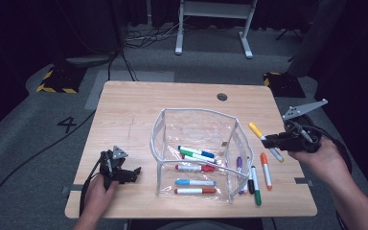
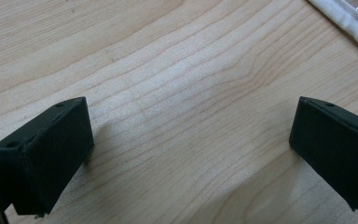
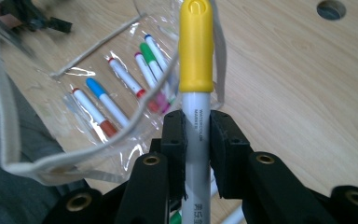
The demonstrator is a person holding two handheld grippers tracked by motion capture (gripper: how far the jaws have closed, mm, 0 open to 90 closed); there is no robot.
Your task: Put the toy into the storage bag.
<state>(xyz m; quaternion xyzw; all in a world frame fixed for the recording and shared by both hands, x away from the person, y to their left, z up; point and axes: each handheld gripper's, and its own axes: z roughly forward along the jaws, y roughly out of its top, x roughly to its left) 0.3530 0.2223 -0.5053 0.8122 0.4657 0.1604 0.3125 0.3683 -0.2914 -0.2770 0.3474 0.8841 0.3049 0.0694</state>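
Yellow marker (image 3: 196,93): held in the right gripper (image 1: 277,140), jaws clamped on its white barrel just below the cap; right of centre in the high view, above the table (image 1: 124,110).
Orientation: long axis runs upper left to lower right in the high view, cap end toward the clear pouch (image 1: 165,129); in the right gripper view it stands vertical, cap at top.
Left gripper (image 2: 186,140): jaws wide apart, empty, low over bare wood at lower left.
Likely step: carrying it into the pouch, where other markers (image 1: 196,167) lie.
Handling advice: lead cap-first over the white rim, lower flat, then release.
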